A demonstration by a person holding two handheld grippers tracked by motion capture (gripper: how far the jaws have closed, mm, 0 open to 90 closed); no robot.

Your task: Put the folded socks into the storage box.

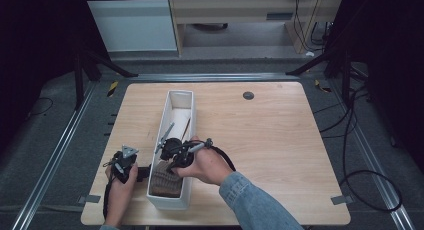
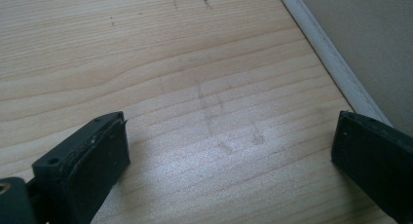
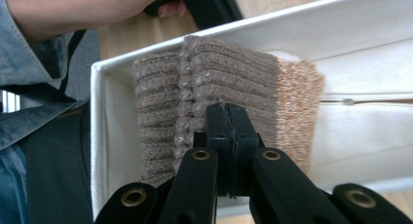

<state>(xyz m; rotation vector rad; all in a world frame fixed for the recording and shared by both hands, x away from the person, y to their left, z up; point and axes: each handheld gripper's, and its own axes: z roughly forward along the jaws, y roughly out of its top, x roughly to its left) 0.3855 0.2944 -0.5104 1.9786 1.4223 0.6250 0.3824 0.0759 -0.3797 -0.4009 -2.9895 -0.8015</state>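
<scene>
Knit piece: brown ribbed, lies in the white bin's near end, lower centre of the high view — placing looks nearly done.
Right gripper: jaws fully together, tips against the knit.
Left gripper: jaws wide, empty, over the bare table.
Left to do: withdraw — by my reading.

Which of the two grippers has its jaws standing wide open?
The left gripper, over bare table beside the white box. The right gripper is shut, jaws together against the brown knit.
</scene>
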